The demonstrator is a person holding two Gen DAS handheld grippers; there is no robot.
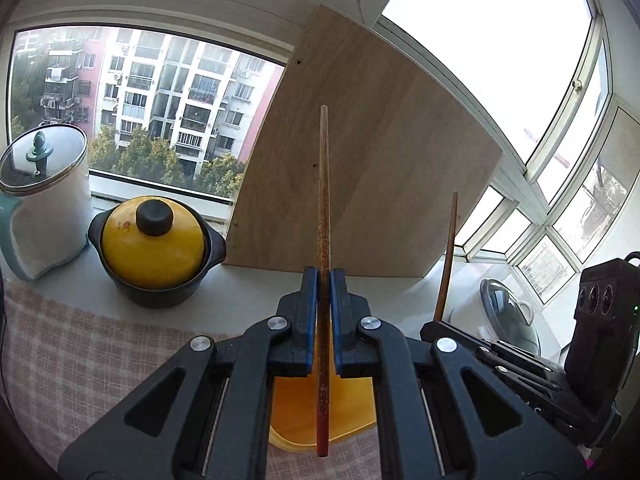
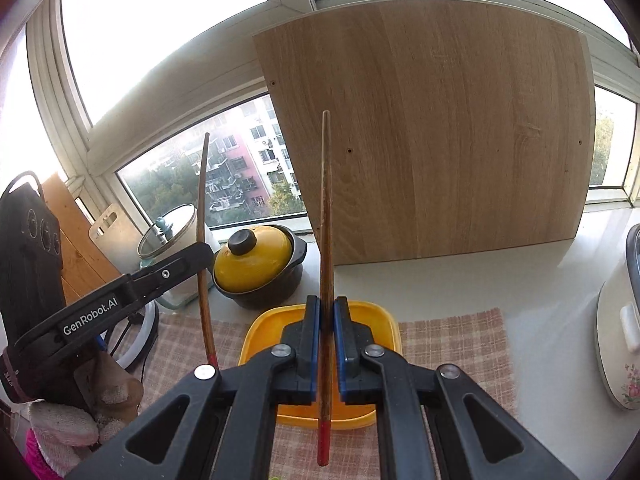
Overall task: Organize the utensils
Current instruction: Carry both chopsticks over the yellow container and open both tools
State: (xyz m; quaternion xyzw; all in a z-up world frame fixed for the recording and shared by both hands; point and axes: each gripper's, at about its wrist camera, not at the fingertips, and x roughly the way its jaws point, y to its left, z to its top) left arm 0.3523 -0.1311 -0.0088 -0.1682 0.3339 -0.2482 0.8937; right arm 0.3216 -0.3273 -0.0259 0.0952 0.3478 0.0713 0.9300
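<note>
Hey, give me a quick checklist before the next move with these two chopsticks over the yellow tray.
1. Left gripper shut on left chopstick: ok.
2. Right gripper shut on right chopstick: ok.
3. Both sticks upright, red ends down: ok.
4. Yellow tray below the right stick, on the checked cloth: ok.
5. Sticks apart, not touching each other: ok.
6. Clearance from the yellow-lidded pot and wooden board behind: cannot tell exactly, depth is unclear.

Bright daylight through windows (image 1: 500,60), sky blown out; fisheye edges curved, vignetted.
</note>
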